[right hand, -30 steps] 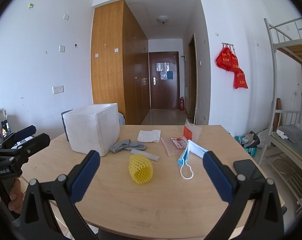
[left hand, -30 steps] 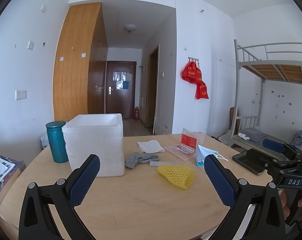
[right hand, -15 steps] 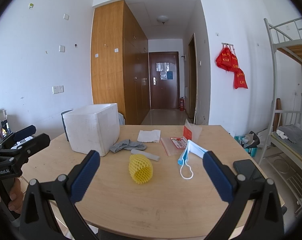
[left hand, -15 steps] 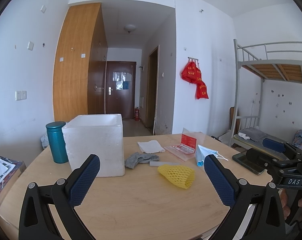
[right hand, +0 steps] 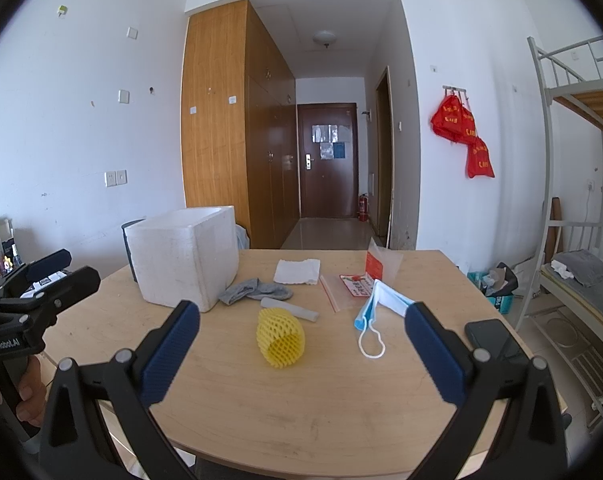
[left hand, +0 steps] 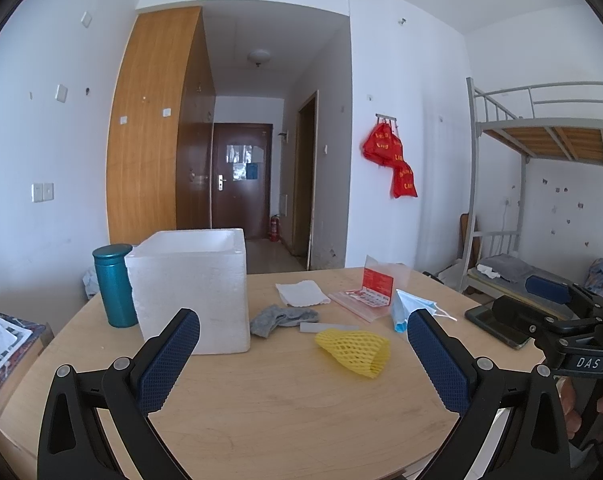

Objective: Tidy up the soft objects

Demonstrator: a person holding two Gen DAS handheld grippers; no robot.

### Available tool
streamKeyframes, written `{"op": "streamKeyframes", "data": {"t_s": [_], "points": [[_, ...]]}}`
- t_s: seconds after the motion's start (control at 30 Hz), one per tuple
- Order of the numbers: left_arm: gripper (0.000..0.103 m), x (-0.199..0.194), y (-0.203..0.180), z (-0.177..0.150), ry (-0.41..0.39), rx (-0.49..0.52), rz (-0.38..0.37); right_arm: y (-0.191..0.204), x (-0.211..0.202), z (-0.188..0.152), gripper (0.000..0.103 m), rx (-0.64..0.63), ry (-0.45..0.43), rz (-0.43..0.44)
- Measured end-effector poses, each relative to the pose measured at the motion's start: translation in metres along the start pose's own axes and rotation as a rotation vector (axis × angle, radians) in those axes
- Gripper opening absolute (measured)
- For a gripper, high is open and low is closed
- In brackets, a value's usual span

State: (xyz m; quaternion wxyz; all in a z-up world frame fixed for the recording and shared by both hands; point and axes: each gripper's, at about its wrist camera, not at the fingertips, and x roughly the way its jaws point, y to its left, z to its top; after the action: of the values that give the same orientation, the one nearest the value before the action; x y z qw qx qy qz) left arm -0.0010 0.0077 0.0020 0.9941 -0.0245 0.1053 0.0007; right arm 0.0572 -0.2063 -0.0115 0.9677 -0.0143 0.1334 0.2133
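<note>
On the round wooden table (right hand: 301,412) lie a yellow foam net sleeve (right hand: 280,337), a grey sock (right hand: 253,291), a white cloth (right hand: 296,271), a grey foam strip (right hand: 288,309) and a blue face mask (right hand: 381,304). A white foam box (right hand: 183,254) stands at the left, open on top. The same items show in the left wrist view: net sleeve (left hand: 353,346), sock (left hand: 281,317), cloth (left hand: 301,293), mask (left hand: 411,310), box (left hand: 189,288). My left gripper (left hand: 303,354) and right gripper (right hand: 301,350) are both open and empty, held above the table's near edge.
A teal canister (left hand: 114,285) stands left of the box. A clear zip bag with a red card (right hand: 357,280) lies at the back right. A black phone (right hand: 493,338) lies at the table's right edge. A bunk bed (right hand: 577,200) stands to the right.
</note>
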Motion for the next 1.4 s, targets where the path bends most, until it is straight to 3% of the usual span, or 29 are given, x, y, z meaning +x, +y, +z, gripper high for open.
{"op": "streamKeyframes", "data": {"t_s": [0.8, 1.4], "points": [[0.103, 0.017, -0.012, 0.004, 0.030, 0.026, -0.014, -0.006, 0.014, -0.005, 0.103, 0.003, 0.024, -0.005], [0.103, 0.062, -0.015, 0.013, 0.093, 0.023, -0.023, -0.023, 0.044, 0.007, 0.103, 0.013, 0.075, -0.005]]}}
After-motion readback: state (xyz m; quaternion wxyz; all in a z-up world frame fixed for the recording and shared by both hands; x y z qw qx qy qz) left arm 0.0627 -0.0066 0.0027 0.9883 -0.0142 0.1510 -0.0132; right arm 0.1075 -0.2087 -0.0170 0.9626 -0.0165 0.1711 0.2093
